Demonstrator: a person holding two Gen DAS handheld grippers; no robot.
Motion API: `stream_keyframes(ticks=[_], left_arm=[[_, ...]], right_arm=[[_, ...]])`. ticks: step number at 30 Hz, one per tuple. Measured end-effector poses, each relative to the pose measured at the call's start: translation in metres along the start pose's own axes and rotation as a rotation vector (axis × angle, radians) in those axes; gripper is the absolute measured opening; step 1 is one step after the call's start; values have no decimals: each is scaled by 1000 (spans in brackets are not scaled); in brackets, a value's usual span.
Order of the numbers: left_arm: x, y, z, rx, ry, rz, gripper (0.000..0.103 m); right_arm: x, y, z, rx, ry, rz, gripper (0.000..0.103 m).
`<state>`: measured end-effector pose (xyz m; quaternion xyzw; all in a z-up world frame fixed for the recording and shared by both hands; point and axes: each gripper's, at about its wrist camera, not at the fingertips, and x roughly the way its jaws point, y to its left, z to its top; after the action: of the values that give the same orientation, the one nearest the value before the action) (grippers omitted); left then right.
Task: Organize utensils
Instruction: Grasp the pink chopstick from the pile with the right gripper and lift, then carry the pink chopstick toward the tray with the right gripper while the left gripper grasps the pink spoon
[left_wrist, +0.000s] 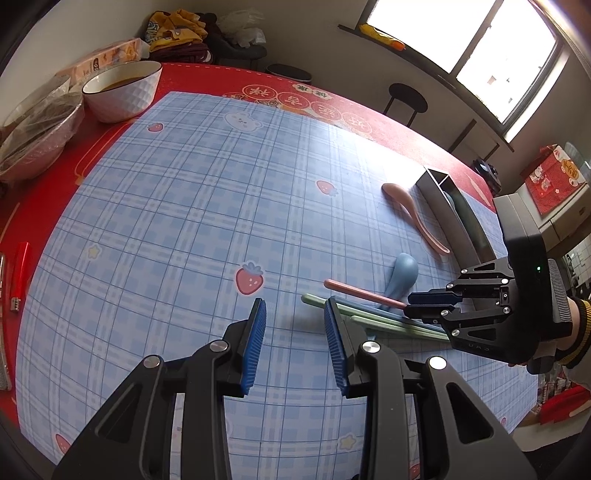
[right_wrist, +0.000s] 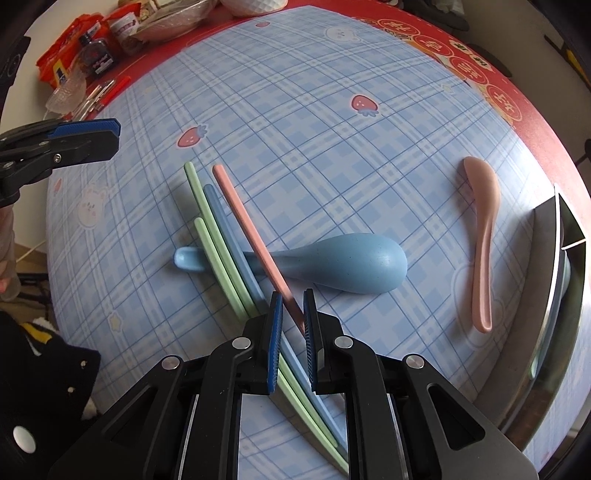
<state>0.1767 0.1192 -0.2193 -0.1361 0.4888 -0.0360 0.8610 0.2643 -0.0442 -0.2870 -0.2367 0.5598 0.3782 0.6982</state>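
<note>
Left wrist: left gripper (left_wrist: 295, 347) hovered over blue plaid mat (left_wrist: 184, 206) on table, jaws apart, nothing held, probably waiting its turn. Right gripper (left_wrist: 430, 304) low beside it, jaws clamped on pink chopstick (left_wrist: 364, 293). Metal holder (left_wrist: 448, 199) lay on its side at far right, likely destination. Red tablecloth (left_wrist: 229, 79) had Chinese characters, too warped to read.

Right wrist: pink chopstick (right_wrist: 255, 236) lay across blue spoon (right_wrist: 332, 264), so it came first off pile. Green chopsticks (right_wrist: 216, 245), blue chopstick (right_wrist: 231, 236) alongside. Pink spoon (right_wrist: 484, 236) near holder. Snack packs' print unreadable.
</note>
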Motion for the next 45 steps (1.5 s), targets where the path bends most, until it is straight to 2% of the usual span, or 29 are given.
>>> stream_keyframes(ticks=[6,12,24,29,34,45], left_arm=[[1,0,-1,-6,2,3,32],[-1,2,0,-14,-6,8,32],[1,-2,2,-5,-9,24,32],[2,-5,4,0,-4,35,32],[5,-9,9,6,4,45,32],[19,-38,21,54,35,38,32]], right_arm=[[3,-3,5,35,-3,41,13],[8,3,10,6,34,18,12],[9,-4,3,49,5,37,12],[-3,-10,-7,96,-73,39,6],[-26,-27,-21,184,-173,39,6],[-64,-54,-63,413,-326,39,6]])
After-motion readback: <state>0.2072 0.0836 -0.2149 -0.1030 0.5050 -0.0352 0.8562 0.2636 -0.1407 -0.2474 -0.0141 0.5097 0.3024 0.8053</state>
